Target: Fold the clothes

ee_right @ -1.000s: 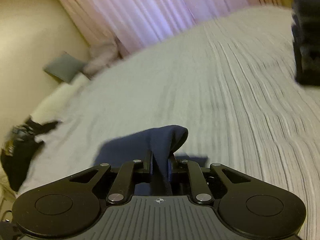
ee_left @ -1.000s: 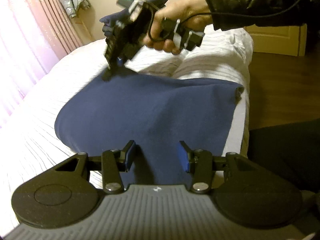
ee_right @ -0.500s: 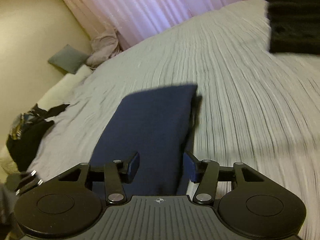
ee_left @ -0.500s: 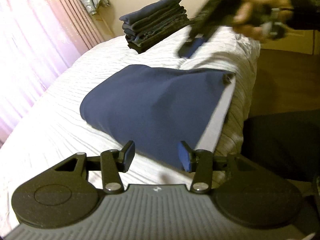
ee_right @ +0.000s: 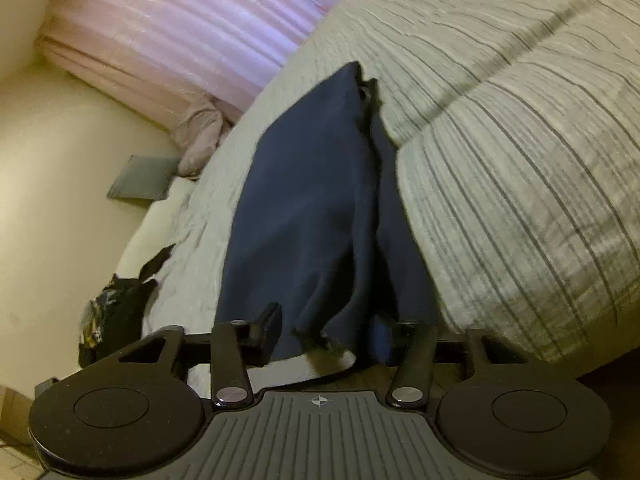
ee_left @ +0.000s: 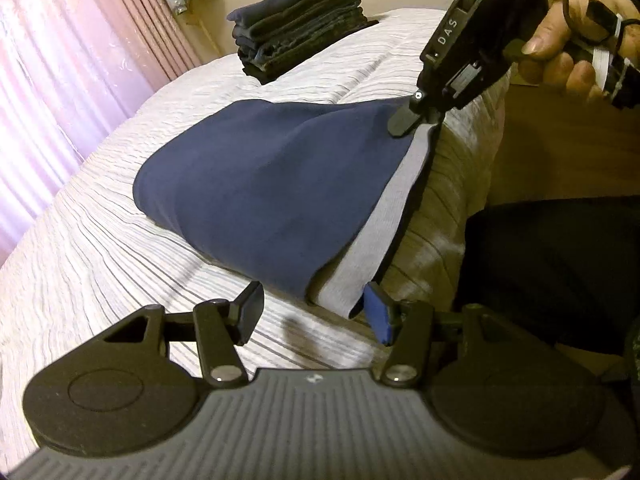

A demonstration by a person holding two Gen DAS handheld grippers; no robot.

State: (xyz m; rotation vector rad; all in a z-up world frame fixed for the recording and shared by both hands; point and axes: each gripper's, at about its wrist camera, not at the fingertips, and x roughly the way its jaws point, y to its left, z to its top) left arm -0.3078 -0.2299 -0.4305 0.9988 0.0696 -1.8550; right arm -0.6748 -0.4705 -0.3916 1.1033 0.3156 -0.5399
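A folded navy garment (ee_left: 264,192) with a light grey band (ee_left: 384,232) along its near-right edge lies on the striped white bed (ee_left: 100,264). My left gripper (ee_left: 316,316) is open, its jaws astride the garment's near corner, where the grey band ends. My right gripper (ee_left: 416,114) is at the garment's far right corner, in a hand. In the right wrist view the right gripper (ee_right: 328,336) is open, with the navy garment (ee_right: 312,208) hanging between its jaws.
A stack of folded dark clothes (ee_left: 300,24) stands at the far end of the bed. Pink curtains (ee_left: 72,60) hang on the left. The bed's right edge drops to a wooden floor (ee_left: 560,152). Dark clothing (ee_right: 116,304) and pillows (ee_right: 144,178) lie at the bed's other end.
My right gripper let go of the fabric fold, opened, and came down to the garment's far right corner. My left gripper pulled back to the near corner and stayed open.
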